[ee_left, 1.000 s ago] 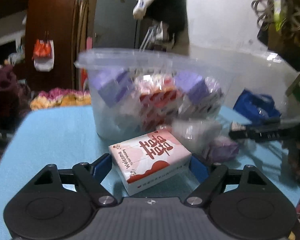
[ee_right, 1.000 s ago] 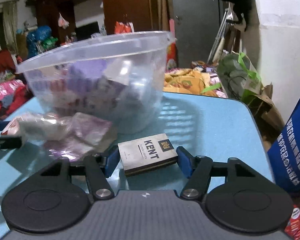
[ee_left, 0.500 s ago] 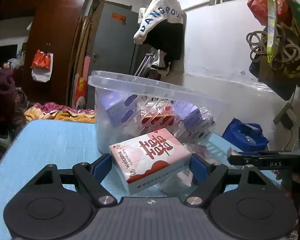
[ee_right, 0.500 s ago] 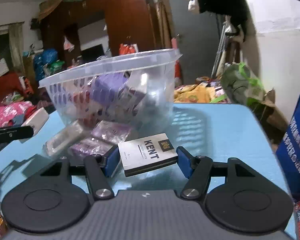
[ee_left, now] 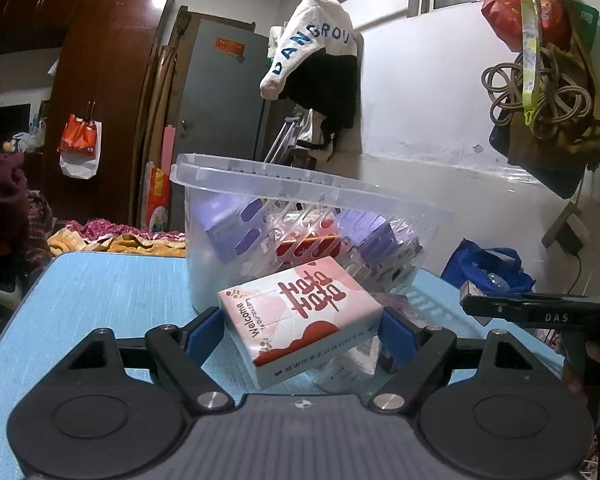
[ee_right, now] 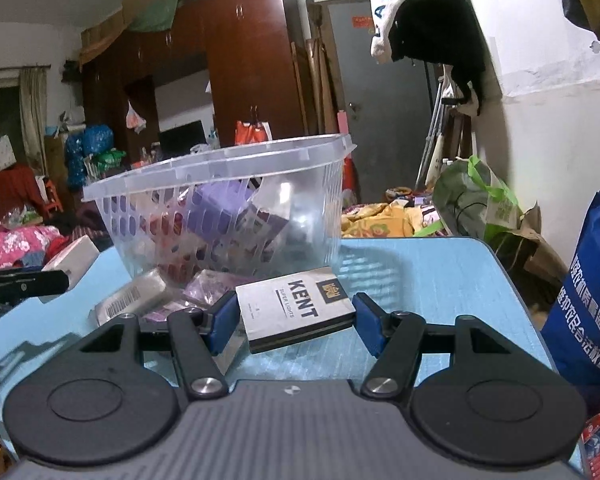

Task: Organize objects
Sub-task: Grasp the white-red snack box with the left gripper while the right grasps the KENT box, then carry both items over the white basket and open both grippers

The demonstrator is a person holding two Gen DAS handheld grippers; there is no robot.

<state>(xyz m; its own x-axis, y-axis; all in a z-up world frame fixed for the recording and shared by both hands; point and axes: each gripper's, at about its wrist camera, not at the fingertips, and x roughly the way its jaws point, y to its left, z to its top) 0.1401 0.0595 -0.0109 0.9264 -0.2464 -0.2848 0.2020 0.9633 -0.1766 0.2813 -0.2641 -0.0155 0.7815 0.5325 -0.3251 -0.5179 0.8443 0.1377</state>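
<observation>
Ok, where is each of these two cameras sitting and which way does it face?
Left wrist: on the left gripper, looking forward along its fingers, which clamp a pink pack; ahead the clear basket on the blue table; the right gripper juts in at right.
Right wrist: on the right gripper, which clamps a Kent pack; the basket stands ahead to the left, the left gripper with its pack at the left edge.
Shared: basket, table, grey door, hanging white garment.

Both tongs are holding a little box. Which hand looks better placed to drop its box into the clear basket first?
Probably left. Its tongs hold the pink box right against the basket wall; the right tongs hold the Kent pack farther back.
</observation>
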